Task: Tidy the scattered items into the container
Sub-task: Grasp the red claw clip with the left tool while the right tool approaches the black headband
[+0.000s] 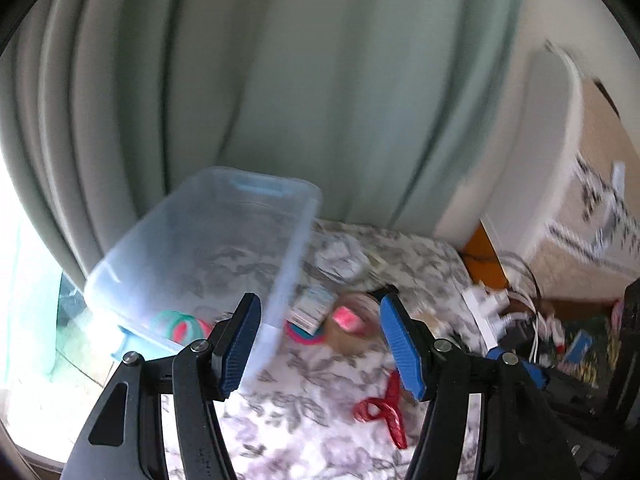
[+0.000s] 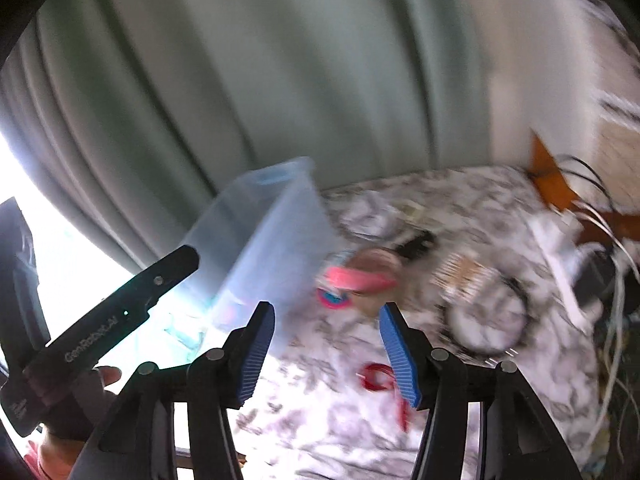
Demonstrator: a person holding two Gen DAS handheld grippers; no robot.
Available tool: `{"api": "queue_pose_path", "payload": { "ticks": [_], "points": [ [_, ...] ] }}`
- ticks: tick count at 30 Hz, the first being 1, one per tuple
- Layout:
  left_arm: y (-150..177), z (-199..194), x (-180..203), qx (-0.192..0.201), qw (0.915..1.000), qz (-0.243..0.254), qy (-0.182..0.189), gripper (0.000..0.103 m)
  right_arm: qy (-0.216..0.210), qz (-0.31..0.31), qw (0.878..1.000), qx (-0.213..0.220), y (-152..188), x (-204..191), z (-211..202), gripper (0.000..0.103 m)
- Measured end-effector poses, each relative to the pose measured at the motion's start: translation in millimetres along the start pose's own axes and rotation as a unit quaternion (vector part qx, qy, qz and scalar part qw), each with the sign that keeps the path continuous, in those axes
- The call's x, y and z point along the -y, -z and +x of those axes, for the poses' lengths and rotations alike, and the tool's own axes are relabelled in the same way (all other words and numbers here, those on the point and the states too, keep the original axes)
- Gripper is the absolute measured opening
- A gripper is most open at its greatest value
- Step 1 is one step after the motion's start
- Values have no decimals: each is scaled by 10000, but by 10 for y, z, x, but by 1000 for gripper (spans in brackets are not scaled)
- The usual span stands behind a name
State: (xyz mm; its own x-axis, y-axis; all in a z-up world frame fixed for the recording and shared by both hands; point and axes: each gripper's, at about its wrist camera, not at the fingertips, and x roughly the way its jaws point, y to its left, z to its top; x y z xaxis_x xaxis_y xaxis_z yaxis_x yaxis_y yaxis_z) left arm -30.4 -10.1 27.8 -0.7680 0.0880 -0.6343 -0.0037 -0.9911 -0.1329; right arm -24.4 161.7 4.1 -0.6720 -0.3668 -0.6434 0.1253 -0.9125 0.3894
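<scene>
Both blue-padded grippers, left and right, gape empty above red plastic scissors beside clear plastic bin.

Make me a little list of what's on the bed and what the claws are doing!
surface: flowery bed cover
container: clear plastic bin, left side
inside bin: colourful ring toy
still outside: tape roll, red scissors, small carton
left claw: open, holding nothing
right claw: open, holding nothing
picture: blurry
</scene>
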Motion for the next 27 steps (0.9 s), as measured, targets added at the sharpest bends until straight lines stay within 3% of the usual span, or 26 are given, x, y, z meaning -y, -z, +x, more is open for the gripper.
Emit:
{"api": "queue_pose_path", "payload": {
  "ticks": [4,9,17,24,27],
  "points": [
    [174,161,346,-326,9986,343,250,63,317,332,9988,169,68,393,-207,59],
    [457,426,594,-842,9941,382,561,63,667,680,9953,156,165,835,-268,60],
    [886,844,717,-1365,9894,319,389,63,879,1101,9890,-449,453,1303,69,60],
    [1123,1275,802,-1988,9787,449,262,63,938,1315,9835,-816,615,1552,392,63],
    [1152,1363,841,-1945,9788,642,54,63,920,1458,9805,-946,670,1647,519,68]
  ]
}}
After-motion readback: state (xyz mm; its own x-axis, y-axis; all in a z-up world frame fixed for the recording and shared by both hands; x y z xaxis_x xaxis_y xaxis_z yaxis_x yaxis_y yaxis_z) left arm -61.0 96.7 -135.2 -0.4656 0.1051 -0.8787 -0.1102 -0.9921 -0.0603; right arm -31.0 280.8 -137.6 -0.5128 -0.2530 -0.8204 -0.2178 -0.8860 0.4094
